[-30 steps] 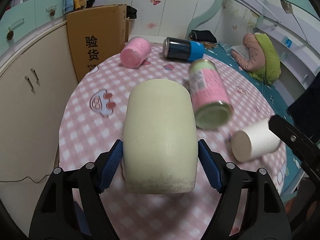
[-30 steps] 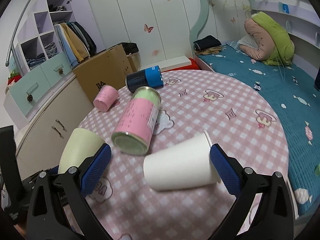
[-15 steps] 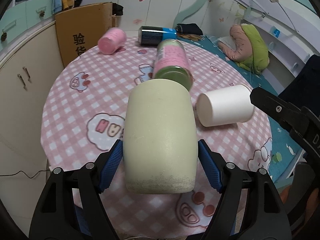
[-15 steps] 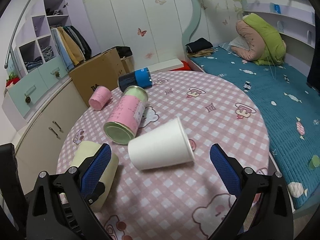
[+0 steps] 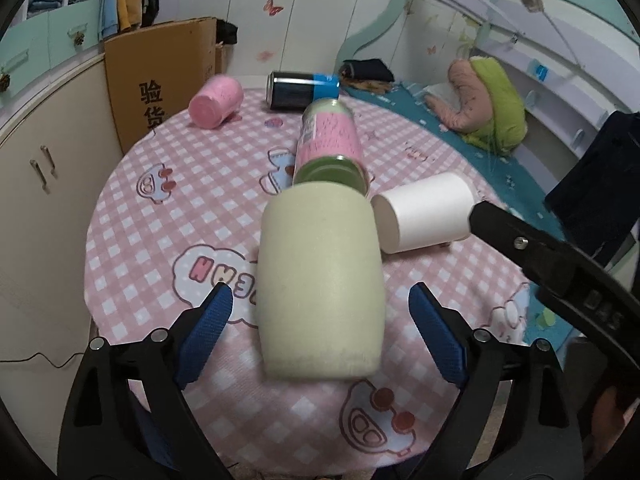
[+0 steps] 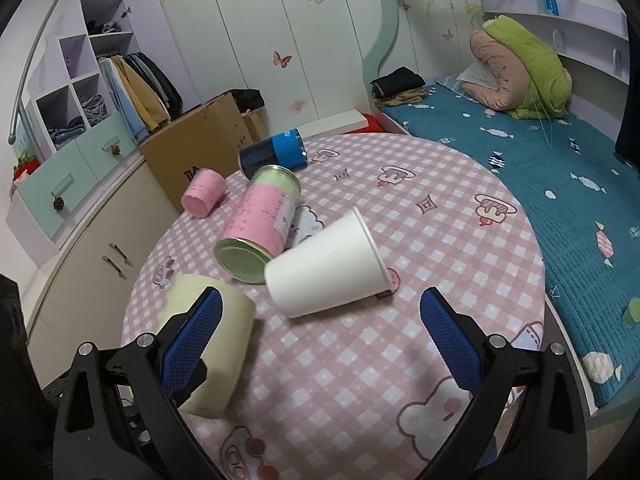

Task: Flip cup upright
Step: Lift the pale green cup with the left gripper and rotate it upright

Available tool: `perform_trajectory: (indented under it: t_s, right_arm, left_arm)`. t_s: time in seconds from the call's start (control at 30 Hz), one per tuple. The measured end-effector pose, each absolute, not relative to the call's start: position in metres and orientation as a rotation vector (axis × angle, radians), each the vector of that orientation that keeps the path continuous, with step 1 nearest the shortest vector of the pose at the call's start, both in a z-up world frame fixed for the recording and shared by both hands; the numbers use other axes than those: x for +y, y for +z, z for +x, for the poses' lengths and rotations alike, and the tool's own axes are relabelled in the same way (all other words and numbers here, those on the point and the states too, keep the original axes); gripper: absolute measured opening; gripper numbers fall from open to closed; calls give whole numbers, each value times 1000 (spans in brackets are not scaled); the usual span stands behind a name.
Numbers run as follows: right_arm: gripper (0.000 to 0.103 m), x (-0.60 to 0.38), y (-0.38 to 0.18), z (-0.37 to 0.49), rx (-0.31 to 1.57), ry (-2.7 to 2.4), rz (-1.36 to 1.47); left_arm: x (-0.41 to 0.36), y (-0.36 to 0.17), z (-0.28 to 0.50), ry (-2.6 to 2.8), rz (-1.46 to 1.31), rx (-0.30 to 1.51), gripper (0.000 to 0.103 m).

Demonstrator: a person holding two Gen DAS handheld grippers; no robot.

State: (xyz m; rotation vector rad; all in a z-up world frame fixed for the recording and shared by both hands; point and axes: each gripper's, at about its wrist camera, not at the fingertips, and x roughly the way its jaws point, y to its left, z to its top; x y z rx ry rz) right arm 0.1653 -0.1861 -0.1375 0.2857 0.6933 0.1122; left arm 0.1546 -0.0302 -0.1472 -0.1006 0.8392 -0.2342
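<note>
Left tongs (image 5: 320,312) — right tongs (image 6: 320,332) — both spread.

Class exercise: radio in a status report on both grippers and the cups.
Left gripper open around cream cup. Right gripper open, empty. White paper cup on its side, against pink can.

White butterfly-stickered wardrobe (image 6: 280,40), teal bed (image 6: 520,152), cardboard box (image 5: 160,80).
</note>
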Motion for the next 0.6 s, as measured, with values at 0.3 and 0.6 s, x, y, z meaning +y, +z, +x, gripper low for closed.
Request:
perform_trajectory:
  t_s: [0.3,0.6]
  right_arm:
    - [96,-144,-132,174,765,198,298]
    - [96,-94,-155,205,926,268,316]
  left_arm:
    - [35,-125,140,-145,-159,786,92]
    - [74,-139,150,-91,-148,819,92]
